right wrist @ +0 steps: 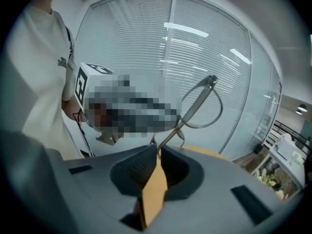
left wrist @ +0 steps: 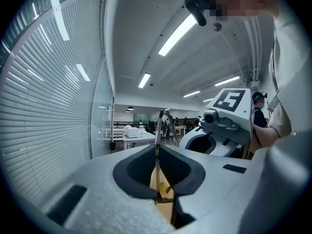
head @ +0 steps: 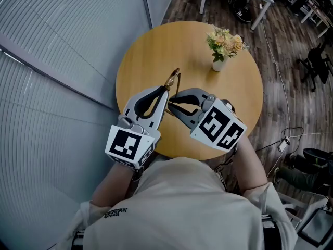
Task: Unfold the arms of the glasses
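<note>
- Both jaw pairs pinch the glasses (head: 174,80): left gripper (head: 165,92) and right gripper (head: 171,99), tips close together.
- Glasses held over the table (head: 151,46), toward its near-left edge.
- Vase (head: 219,65) well apart; bare wood between.

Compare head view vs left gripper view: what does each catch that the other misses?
Head view only: the flower vase, the wood floor, and the left tool seen from outside with its marker cube.
Left gripper view only: ceiling lights, distant desks, and the left tool's jaws pinched on a thin part of the glasses.
Both: the glasses, the right tool and the blinds.
</note>
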{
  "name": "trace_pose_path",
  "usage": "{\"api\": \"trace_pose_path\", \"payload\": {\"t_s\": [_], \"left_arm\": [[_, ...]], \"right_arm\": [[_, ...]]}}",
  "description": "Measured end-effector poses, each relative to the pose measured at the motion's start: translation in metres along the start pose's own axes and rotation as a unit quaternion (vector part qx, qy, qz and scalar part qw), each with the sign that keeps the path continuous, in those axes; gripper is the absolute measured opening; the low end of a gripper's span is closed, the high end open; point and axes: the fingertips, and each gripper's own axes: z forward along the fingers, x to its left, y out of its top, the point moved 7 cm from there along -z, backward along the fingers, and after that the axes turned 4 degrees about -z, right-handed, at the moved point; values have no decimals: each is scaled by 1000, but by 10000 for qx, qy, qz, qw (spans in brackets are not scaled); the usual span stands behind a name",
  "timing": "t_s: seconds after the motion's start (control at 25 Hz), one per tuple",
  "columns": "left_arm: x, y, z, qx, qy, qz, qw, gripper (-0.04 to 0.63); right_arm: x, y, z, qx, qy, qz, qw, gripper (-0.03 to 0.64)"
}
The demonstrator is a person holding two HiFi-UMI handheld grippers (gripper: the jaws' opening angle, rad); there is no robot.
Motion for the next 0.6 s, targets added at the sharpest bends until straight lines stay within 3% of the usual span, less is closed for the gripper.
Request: {"api": "trace_pose_path", "payload": {"t_s": [0.32, 0.6], "left_arm": [[7, 8, -6, -92, 166, 50, 9998, 38], [8, 2, -7, 79, 286, 269, 9992, 38]], "right_arm": [[-9, -8, -32, -2, -297, 24, 9996, 44], [-18, -23, -57, -36, -698, 190, 9974, 44]]}}
